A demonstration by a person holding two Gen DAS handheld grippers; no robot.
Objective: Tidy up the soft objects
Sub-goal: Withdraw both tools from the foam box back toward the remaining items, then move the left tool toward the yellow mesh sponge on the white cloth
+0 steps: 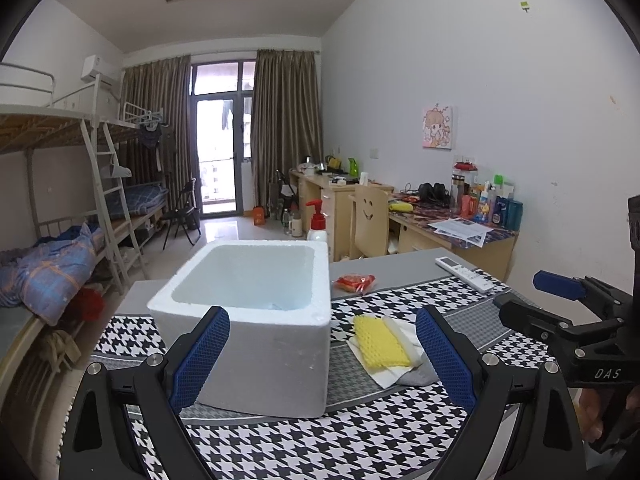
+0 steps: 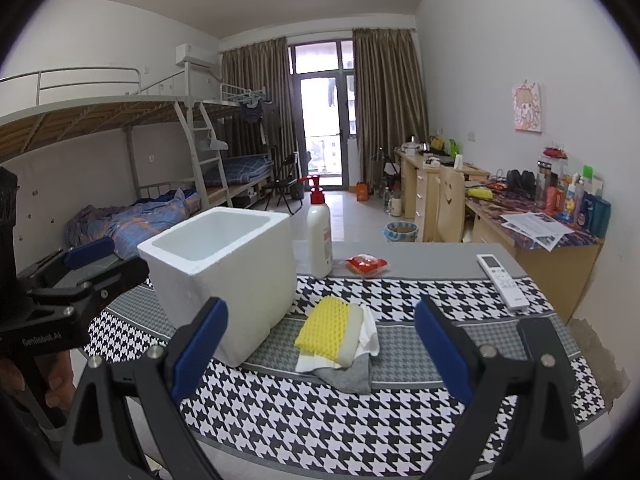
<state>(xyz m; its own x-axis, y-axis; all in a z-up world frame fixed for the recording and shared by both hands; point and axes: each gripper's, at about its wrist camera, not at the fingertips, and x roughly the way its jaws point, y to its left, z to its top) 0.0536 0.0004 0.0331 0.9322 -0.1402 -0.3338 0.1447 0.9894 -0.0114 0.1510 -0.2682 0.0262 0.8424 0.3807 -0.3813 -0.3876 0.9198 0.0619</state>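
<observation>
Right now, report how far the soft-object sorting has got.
Nothing looks packed yet: what shows of the foam box interior looks empty. Nothing is in hand: the left gripper and right gripper are both open. Left to do: the yellow sponge, white cloth and grey cloth are stacked beside the box.

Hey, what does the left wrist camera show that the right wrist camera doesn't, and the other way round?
Only the left wrist view shows the foam box's inside down to its floor, and the right tongs seen from the side. Only the right wrist view shows the whole white pump bottle, a bin on the floor, and the left tongs from the side. Both show the yellow sponge on folded cloths, the red packet and the remote.
</observation>
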